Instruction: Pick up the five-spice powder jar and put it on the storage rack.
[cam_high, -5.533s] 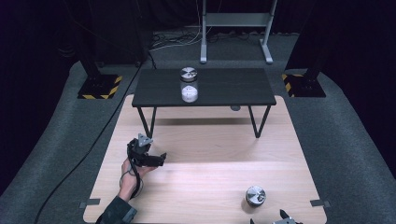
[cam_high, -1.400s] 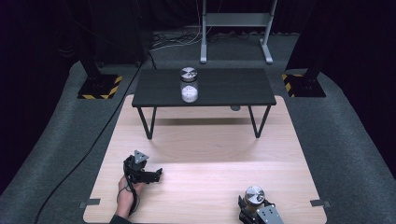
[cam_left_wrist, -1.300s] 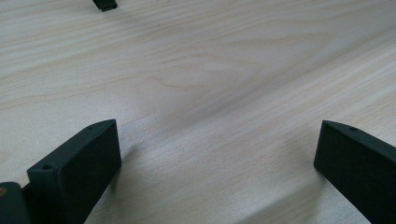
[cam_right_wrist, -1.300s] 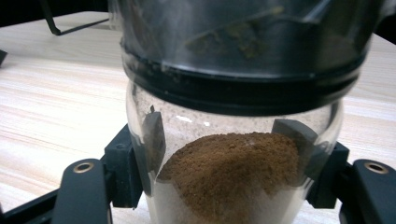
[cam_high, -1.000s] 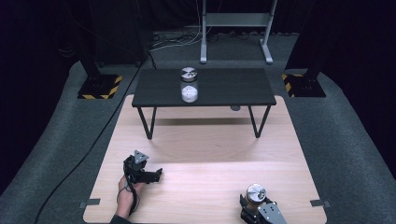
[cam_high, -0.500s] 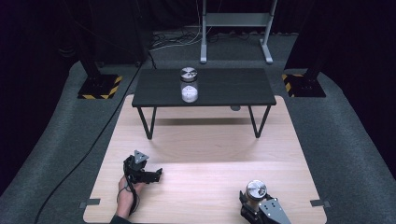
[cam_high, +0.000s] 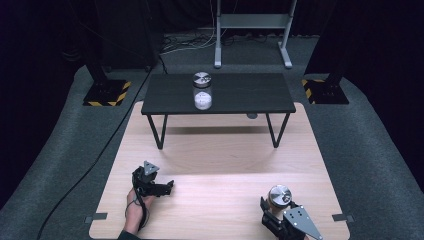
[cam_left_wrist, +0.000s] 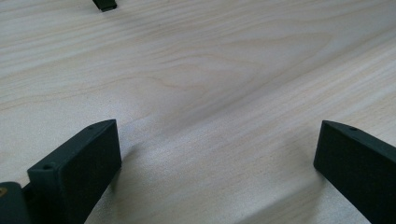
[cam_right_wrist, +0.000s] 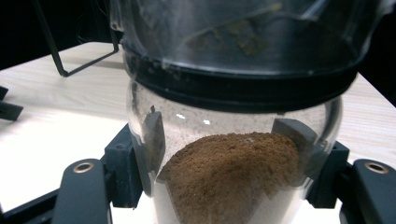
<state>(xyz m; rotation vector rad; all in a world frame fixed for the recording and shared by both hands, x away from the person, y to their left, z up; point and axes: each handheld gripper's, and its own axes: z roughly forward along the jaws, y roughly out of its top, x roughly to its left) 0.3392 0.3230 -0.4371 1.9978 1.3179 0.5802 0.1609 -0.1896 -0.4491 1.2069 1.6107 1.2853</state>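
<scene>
Right gripper view is showing a clear glass jar (cam_right_wrist: 233, 154) with brown powder heaped inside and a black band under its lid, sitting squarely between the right gripper (cam_right_wrist: 229, 154) pads, which are pressing on the glass from both sides. High view is putting that jar (cam_high: 279, 196), round silver lid up, at the near right corner of the pale wooden board (cam_high: 220, 165), with the right gripper (cam_high: 278, 207) clamped on it from the near side, grey three-cornered plate on top.

Board is lying on grey carpet (cam_high: 365, 150); smooth light grain, soft shadow band across it. Beyond it a low black table (cam_high: 250, 95) on thin wire legs is standing, carrying a second glass jar (cam_high: 202, 91) with white contents and a silver lid. Dark room behind, black stands with yellow-black striped bases (cam_high: 107, 93) at both sides, a grey metal frame (cam_high: 252, 25) at the back.

Left gripper (cam_high: 167, 187) is lying at the near left of the board in a hand (cam_high: 135, 207), well apart from the jar; left gripper view is showing its jaws standing wide with bare wood between them.
</scene>
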